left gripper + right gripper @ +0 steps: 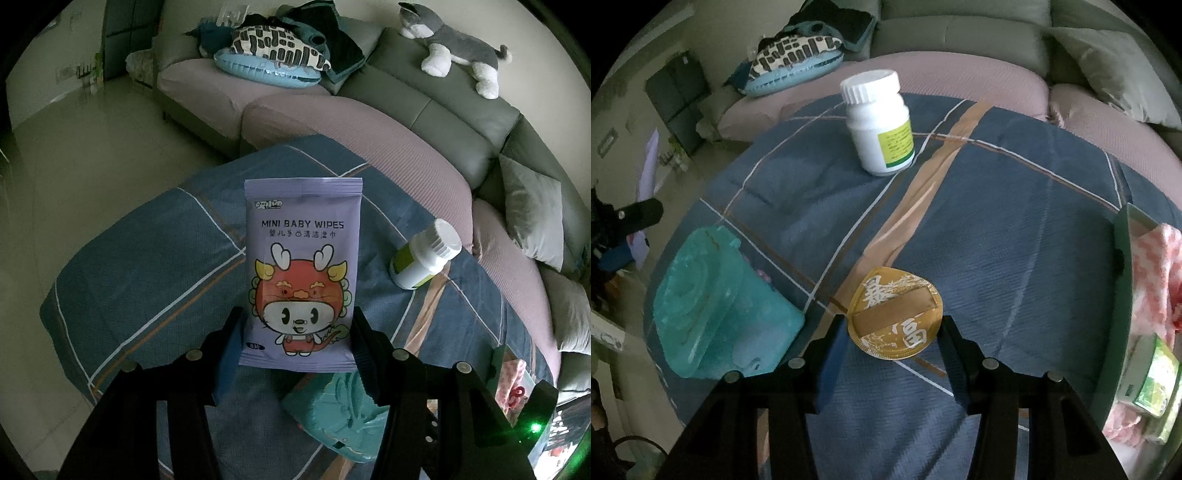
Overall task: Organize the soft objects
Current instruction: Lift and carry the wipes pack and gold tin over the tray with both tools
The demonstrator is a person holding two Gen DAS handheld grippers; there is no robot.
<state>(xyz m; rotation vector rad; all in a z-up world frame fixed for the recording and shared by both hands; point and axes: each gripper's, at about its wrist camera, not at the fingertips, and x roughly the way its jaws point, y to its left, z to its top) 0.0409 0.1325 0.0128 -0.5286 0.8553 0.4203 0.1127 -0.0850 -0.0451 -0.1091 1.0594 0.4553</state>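
Left wrist view first: the left gripper (297,325) stands about half open, and its two black fingers (364,343) clamp the lower edges of a flat pack of baby wipes (301,271), holding it upright above the quilt (147,266). The pack is smooth lilac film with crimped ends. It reads "MINI BABY WIPES" over a line of Chinese characters, with a cartoon figure in a red dragon hood below. Under it, the quilt is soft blue fabric crossed by white and tan stripes. A white plastic bottle (424,258) with a ribbed cap and green label sits tilted on it to the right. A teal embossed pouch (340,417) lies low between the fingers. A grey and white plush cat (454,48) sprawls along the grey sofa back (424,107).

Over to the right wrist view: the right gripper (892,332) is roughly half open, its fingers bracketing a round golden puff (895,317) lying flat on the quilt (1015,240). The right finger (951,343) meets its rim; whether the left one presses it, I cannot tell. The puff has a tan band across it and white Chinese characters. The bottle (879,125) stands beyond, its label print too small to read. The teal pouch (713,306) lies left. A pink and white towel (1156,273) sits in a pale green box (1123,266) at the right.
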